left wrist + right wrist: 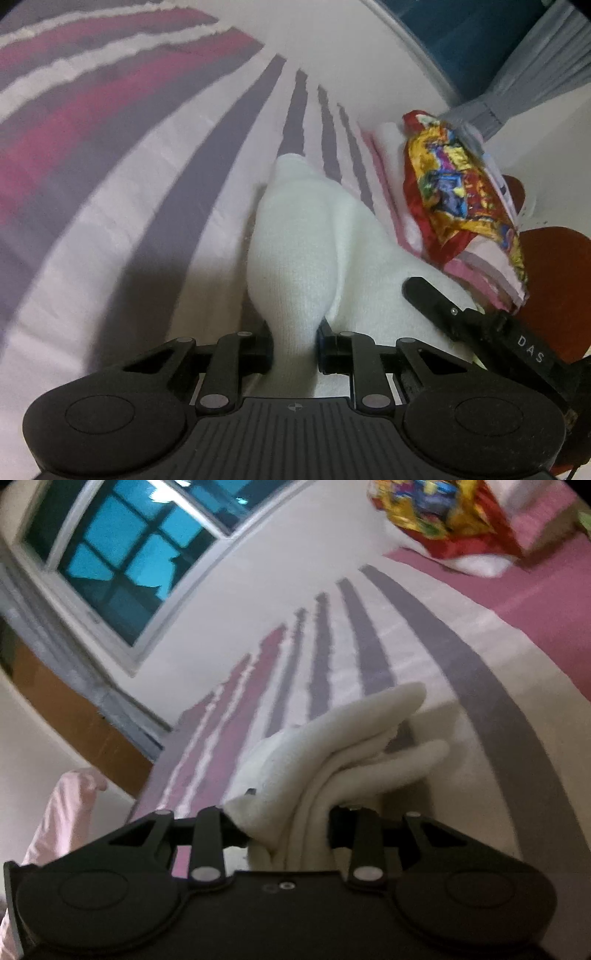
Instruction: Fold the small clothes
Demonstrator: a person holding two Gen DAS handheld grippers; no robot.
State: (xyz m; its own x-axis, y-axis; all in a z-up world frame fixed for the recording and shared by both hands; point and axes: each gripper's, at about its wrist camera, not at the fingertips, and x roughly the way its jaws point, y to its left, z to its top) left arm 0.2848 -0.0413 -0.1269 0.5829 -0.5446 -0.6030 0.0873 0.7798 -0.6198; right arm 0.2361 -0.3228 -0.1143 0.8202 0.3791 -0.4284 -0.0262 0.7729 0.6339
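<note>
A small white knitted garment (pixel 295 243) lies bunched on the striped bedsheet (pixel 110 155). My left gripper (pixel 294 349) is shut on its near end, with the cloth pinched between the jaws. In the right wrist view the same white garment (pixel 332 746) is folded into several layers, and my right gripper (pixel 291 830) is shut on them. The right gripper's black finger (pixel 436 302) shows at the right of the left wrist view, pressed into the white cloth.
A stack of folded clothes with a bright red and yellow printed piece (pixel 454 184) on top sits to the right; it also shows in the right wrist view (pixel 443 513). A window (pixel 122 557) and wall lie beyond the bed. A pink cloth (pixel 62 812) hangs at the left.
</note>
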